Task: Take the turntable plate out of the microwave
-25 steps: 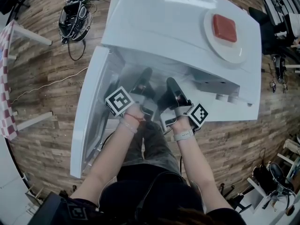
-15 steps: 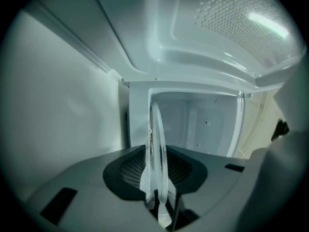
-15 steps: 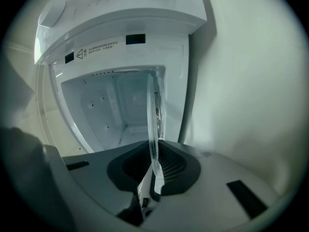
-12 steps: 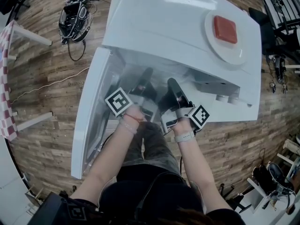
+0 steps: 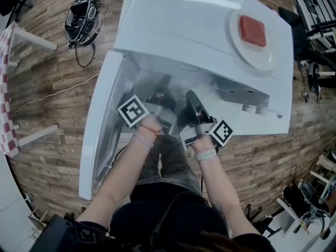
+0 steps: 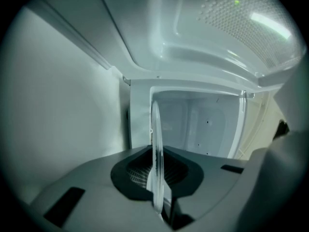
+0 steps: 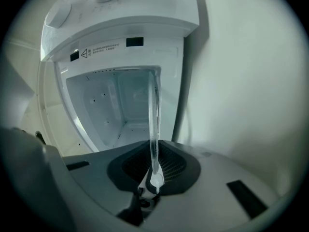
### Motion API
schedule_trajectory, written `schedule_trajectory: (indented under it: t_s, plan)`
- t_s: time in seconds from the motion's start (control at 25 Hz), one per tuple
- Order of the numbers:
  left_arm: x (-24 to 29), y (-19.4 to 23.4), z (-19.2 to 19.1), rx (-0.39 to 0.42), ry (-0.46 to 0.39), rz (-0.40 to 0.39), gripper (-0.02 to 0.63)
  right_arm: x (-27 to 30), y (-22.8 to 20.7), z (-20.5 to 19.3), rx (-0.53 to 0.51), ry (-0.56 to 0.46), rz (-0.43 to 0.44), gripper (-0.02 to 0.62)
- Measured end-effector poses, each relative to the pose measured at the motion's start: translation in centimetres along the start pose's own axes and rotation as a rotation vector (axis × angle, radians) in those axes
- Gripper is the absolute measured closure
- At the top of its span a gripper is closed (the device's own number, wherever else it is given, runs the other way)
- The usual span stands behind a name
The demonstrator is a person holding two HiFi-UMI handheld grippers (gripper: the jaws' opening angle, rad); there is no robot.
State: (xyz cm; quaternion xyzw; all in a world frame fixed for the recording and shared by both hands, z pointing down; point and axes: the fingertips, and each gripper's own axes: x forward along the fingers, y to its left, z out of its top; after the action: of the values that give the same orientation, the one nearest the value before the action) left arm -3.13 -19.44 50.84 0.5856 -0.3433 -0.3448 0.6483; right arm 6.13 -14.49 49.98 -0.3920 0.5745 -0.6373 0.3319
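Observation:
The clear glass turntable plate [image 6: 156, 144] stands edge-on between the pads of my left gripper [image 6: 158, 180], which is shut on its rim. On the other side, my right gripper [image 7: 153, 174] is shut on the same plate [image 7: 153, 120]. In the head view both grippers, left [image 5: 161, 90] and right [image 5: 191, 103], reach level into the mouth of the white microwave [image 5: 184, 30]. The plate itself barely shows there. The white cavity [image 7: 111, 110] lies behind the plate.
The microwave door [image 5: 102, 130] hangs open to the left. A white dish with a red block [image 5: 252, 31] rests on the microwave's top. Control knobs [image 5: 252, 109] sit at the right front. Black cables and gear [image 5: 84, 14] lie on the wooden floor.
The right gripper has drifted slightly toward me and the left has rolled a little. Both still grip the plate in much the same place.

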Motion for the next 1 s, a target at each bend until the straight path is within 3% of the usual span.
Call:
schedule_trajectory:
  t_s: [0.48, 0.72, 1.0]
  plan:
    - [-0.7, -0.7, -0.7, -0.054, -0.005, -0.064, 0.572, -0.9, -0.4, -0.6, 0.009, 0.035, 0.015, 0.546]
    - [-0.8, -0.5, -0.8, -0.047, -0.002, -0.07, 0.571, -1.1, -0.4, -0.6, 0.052, 0.063, 0.074, 0.539]
    - [-0.9, -0.5, -1.5, -0.081, 0.0, -0.085, 0.571, -0.8, -0.2, 0.9, 0.008, 0.052, 0.065, 0.514]
